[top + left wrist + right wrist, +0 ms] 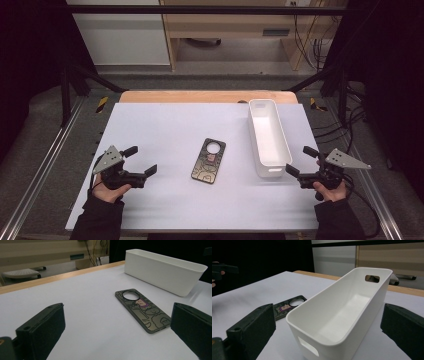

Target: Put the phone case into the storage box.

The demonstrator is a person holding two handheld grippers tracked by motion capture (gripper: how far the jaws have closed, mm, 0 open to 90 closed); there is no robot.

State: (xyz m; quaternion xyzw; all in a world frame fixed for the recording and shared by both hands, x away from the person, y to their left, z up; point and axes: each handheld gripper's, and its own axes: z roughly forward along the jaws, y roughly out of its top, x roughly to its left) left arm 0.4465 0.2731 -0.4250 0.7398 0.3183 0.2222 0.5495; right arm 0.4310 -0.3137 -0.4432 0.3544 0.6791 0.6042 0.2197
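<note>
A white-topped table [165,125] fills the middle of the high view, a pale wall and wooden furniture behind it. A patterned phone case [209,160] lies flat at centre frame, a white bin [268,137] just to its right. The left tool [141,160] at lower left and the right tool [301,160] at lower right both stand apart from these, jaws spread and empty. In the left gripper view, the phone case [143,310] sits centre right, between the spread jaws, the bin [165,271] at upper right. In the right gripper view, the bin [342,315] looms centre frame, empty. The work appears at its start; the next move likely calls for the left tool to reach the case.
</note>
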